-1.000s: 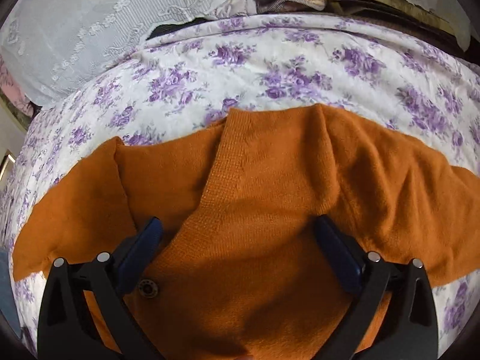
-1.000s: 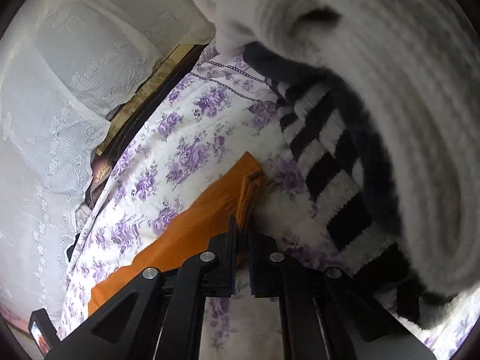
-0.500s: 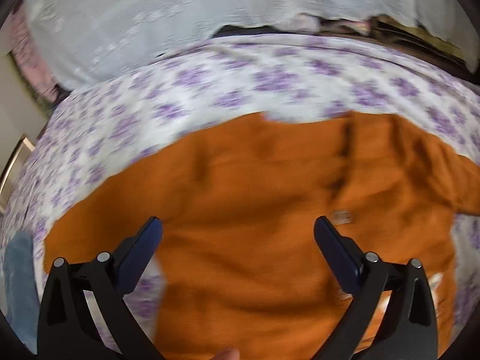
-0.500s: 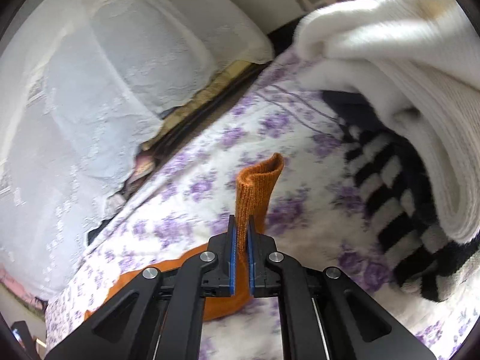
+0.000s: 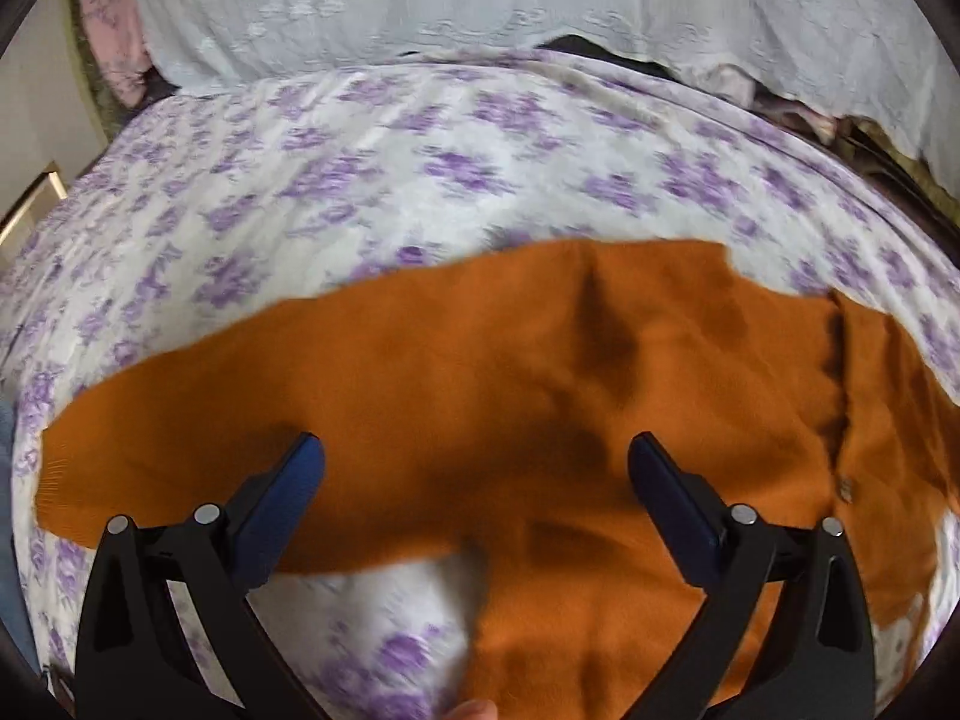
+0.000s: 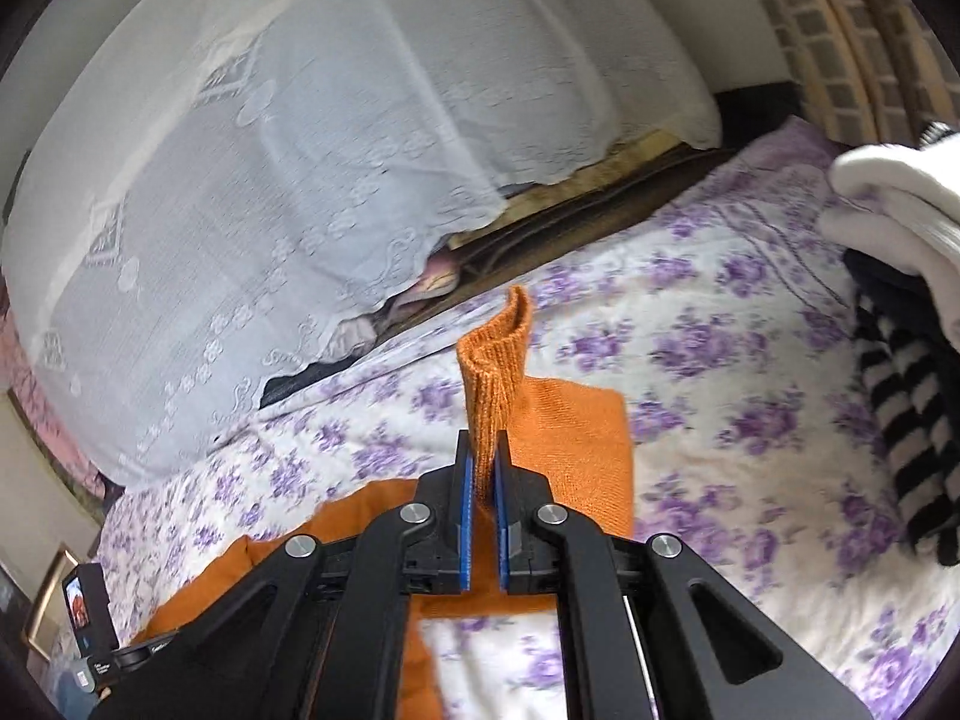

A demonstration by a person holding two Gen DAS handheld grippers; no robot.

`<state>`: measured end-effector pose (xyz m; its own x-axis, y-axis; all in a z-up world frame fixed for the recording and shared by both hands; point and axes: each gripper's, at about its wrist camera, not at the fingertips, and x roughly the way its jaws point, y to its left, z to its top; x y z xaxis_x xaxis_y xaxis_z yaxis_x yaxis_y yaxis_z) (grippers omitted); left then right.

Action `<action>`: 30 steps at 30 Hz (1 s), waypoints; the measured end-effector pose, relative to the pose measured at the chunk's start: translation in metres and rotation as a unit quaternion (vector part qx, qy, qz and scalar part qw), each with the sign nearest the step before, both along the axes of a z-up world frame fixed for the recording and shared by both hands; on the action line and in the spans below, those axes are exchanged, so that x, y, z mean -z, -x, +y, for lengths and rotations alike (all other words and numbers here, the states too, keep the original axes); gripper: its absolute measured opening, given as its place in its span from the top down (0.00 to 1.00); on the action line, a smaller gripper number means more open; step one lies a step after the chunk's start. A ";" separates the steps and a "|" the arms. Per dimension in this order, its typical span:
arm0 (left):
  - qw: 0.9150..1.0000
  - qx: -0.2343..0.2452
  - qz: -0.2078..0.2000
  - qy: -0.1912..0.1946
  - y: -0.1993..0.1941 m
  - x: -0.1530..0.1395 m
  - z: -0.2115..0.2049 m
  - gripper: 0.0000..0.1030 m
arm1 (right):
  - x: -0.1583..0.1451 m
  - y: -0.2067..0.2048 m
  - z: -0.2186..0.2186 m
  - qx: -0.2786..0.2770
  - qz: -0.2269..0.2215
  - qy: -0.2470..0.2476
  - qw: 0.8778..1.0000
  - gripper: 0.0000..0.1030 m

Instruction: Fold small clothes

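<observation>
While the right gripper point(image 6: 483, 468) has its fingers clamped on a ribbed cuff point(image 6: 495, 360) of the orange cardigan point(image 5: 510, 408), that cuff stands up out of the fingers toward the upper middle of the right wrist frame, with the rest of the sleeve dropping away below it onto the bed point(image 6: 720, 450). Cardigan body lies flat on the purple-flowered bed, stretched across the lower half of the left wrist frame, long axis running left to right. The button placket point(image 5: 840, 396) runs top to bottom at the right of that frame.

Left gripper point(image 5: 474, 474) hovers over the cloth with its fingers wide apart and nothing between them; the orange knit sits directly under and ahead of the gap. A fingertip point(image 5: 471, 710) of the person shows at the bottom edge.

Key relation: the held sleeve end is lifted clear, the body lies below and to the lower left of the right fingers in the right view, so the sleeve probably gets carried across onto the body. Right hand is the one already on the garment; left is free, close above it, likely to pin or take an edge.

Stacked white and striped knitwear point(image 6: 900, 420) sits well apart at the right edge of the right view.
</observation>
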<state>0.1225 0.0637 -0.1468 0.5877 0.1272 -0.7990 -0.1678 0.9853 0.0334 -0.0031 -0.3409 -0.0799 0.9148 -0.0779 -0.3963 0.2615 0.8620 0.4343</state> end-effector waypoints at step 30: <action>0.996 -0.016 0.013 0.085 -0.006 -0.007 0.034 0.04 | -0.015 -0.079 0.207 -0.188 0.016 -0.007 0.982 0.94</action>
